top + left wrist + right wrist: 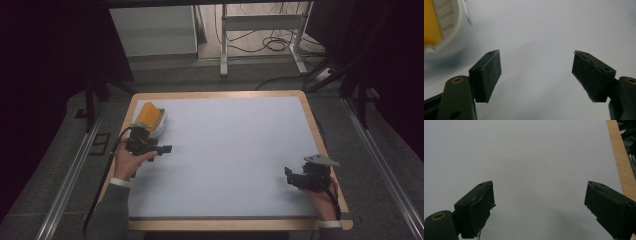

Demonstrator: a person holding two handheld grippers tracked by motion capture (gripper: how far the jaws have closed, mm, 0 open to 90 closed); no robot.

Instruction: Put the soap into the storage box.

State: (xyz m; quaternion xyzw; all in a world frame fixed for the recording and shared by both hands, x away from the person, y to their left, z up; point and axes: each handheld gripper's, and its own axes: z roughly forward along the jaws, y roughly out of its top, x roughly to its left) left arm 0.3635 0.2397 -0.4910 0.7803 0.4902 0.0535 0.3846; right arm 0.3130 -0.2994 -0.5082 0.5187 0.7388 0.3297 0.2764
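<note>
A yellow block lies in a round white holder point(150, 119) at the far left of the white mat point(235, 150); in the left gripper view the same holder point(439, 27) is blurred at the upper left. My left gripper point(162, 148) sits just in front of it, pointing right across the mat. It is open point(536, 57), with bare mat between its pads. My right gripper point(290, 177) rests near the front right corner, pointing left. It is also open point(539, 190) and holds nothing.
The mat lies on a wooden table whose rim point(315, 125) shows all round, and the same rim point(621, 157) borders the right gripper view. Beyond the table stand a white cabinet point(155, 30), a metal frame point(260, 35) and floor cables.
</note>
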